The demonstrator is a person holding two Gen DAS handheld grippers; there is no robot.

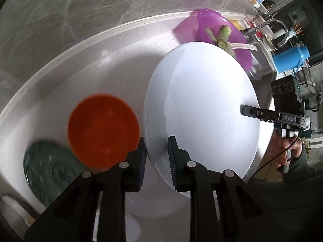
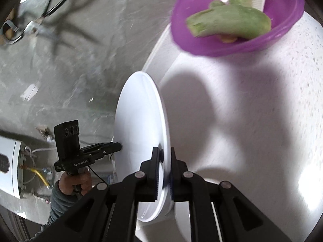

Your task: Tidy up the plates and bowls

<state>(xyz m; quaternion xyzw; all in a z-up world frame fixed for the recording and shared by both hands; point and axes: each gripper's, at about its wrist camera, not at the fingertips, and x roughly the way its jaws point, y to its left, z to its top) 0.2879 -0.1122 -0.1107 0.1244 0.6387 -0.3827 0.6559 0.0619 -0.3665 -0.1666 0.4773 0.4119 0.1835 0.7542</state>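
Left gripper (image 1: 157, 157): fingers closed on the near rim of the white plate (image 1: 201, 109), one pad on each face. In the right wrist view this gripper (image 2: 119, 146) meets the plate's (image 2: 139, 141) left edge, with the person's hand (image 2: 75, 181) on its handle.

Right gripper (image 2: 163, 159): fingers closed on the plate's near rim, one pad on each face, with only the rim's thickness between them. In the left wrist view the right gripper (image 1: 243, 110) reaches onto the plate from its right edge; only one finger is visible there.

Plate position: carried by both grippers clear of the round white table (image 1: 113, 46), tilted, over the table's right part. The right wrist view sees it nearly edge-on.

On the table, left of the plate: an orange bowl (image 1: 103, 131), upright, near the near edge. Its left side overlaps a dark green plate (image 1: 48, 169), blurred, at the near-left edge.

Beyond the plate, at the table's far-right edge: a purple bowl (image 1: 222, 34) holding green vegetable pieces (image 2: 232, 18) and a white spoon (image 1: 244, 46). The plate's far rim hides part of this bowl in the left wrist view.

Beyond the table: a blue bottle (image 1: 290, 58) and a grey marbled floor (image 1: 80, 6).
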